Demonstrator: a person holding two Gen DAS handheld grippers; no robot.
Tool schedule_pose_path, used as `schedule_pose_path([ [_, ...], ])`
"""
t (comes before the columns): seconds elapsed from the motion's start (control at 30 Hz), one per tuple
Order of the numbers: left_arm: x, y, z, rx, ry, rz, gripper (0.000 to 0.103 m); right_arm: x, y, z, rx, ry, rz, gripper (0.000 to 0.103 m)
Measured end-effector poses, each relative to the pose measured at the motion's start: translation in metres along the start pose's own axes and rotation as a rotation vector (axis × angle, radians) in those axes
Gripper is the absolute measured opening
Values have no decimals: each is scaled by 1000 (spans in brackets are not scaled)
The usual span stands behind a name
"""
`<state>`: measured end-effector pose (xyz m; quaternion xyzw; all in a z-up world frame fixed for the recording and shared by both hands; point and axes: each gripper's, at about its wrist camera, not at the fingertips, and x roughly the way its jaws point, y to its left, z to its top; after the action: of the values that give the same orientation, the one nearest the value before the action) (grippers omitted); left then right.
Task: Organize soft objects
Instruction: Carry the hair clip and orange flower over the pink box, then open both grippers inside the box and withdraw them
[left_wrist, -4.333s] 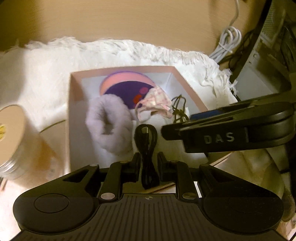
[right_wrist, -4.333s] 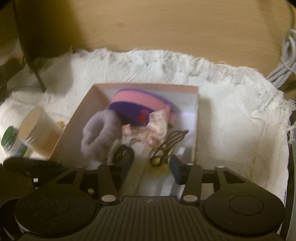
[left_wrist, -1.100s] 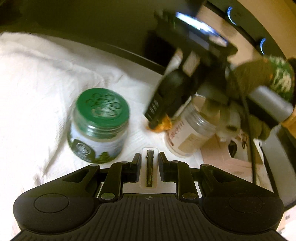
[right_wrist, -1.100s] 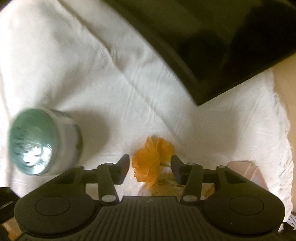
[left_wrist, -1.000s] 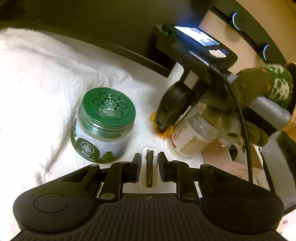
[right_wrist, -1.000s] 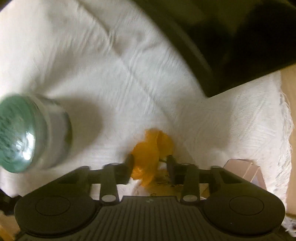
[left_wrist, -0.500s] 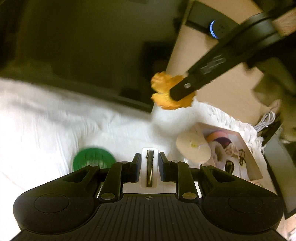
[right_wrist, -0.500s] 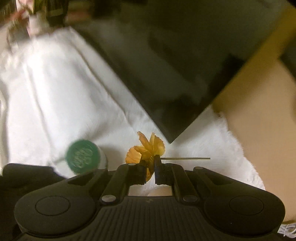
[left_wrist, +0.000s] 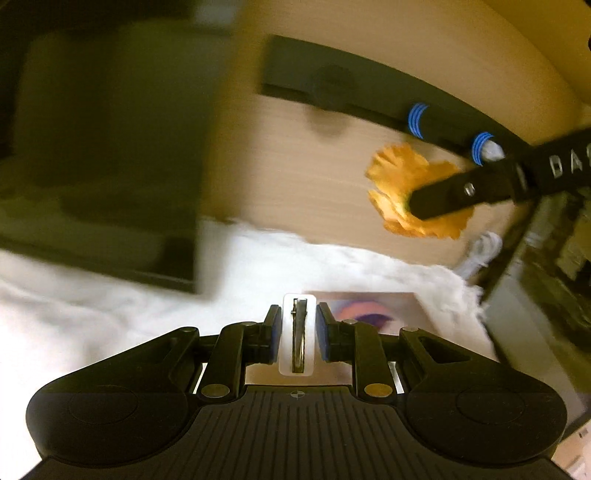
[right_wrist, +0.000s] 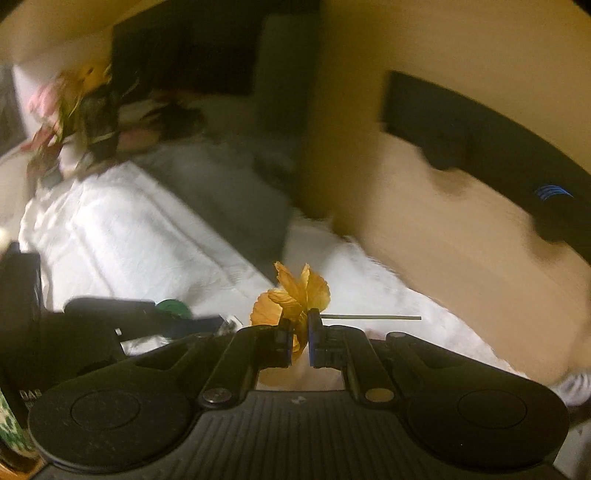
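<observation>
My right gripper (right_wrist: 296, 323) is shut on an orange fabric flower (right_wrist: 291, 295) whose thin stem sticks out to the right. It holds the flower high above the white cloth (right_wrist: 122, 236). The flower also shows in the left wrist view (left_wrist: 399, 188), pinched by the right gripper's fingers (left_wrist: 454, 195) at upper right. My left gripper (left_wrist: 298, 325) is shut on a small white-backed hair clip (left_wrist: 298, 339). Below and ahead lies the pink box (left_wrist: 373, 306) with a pink and purple soft item inside.
A dark monitor (left_wrist: 99, 147) stands on the white cloth (left_wrist: 92, 317) at left. A black bar with blue lights (left_wrist: 417, 114) hangs on the wooden wall. A green-lidded jar (right_wrist: 171, 308) and a flower bouquet (right_wrist: 62, 114) sit at left. White cables (left_wrist: 480, 251) lie at right.
My right gripper closed on the orange flower and lifted it off the cloth, then carried it up and right. Both views have swung from the jars toward the wall and box.
</observation>
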<state>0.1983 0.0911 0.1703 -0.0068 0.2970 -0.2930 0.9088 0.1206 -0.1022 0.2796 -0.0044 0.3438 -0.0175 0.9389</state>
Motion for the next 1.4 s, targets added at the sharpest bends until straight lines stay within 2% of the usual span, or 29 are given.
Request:
schedule_pose_path([
  [0.2, 47, -43, -18, 16, 96, -96, 23, 4, -60, -36, 187, -9, 7, 8],
  [0.33, 78, -61, -35, 26, 169, -118, 24, 29, -94, -61, 308, 8, -10, 8],
  [0.47, 113, -69, -51, 31, 217, -133, 24, 62, -123, -80, 395, 30, 25, 8],
  [0.67, 147, -79, -74, 126, 326, -62, 26, 134, -145, -103, 474, 104, 78, 8],
  [0.7, 149, -81, -76, 158, 323, -37, 22, 144, -147, -106, 480, 124, 72, 8],
  [0.77, 152, -85, -79, 189, 325, -30, 22, 167, -151, -115, 486, 168, 58, 8],
  [0.9, 159, -87, -84, 173, 345, -32, 19, 200, -155, -131, 494, 237, 20, 8],
  [0.97, 162, -86, -85, 149, 358, -42, 19, 207, -159, -139, 513, 248, 30, 11],
  [1.3, 168, -87, -87, 126, 381, -124, 20, 211, -172, -150, 545, 269, -63, 13],
  [1.4, 170, -83, -88, 118, 380, -136, 20, 206, -169, -149, 533, 273, -50, 14],
])
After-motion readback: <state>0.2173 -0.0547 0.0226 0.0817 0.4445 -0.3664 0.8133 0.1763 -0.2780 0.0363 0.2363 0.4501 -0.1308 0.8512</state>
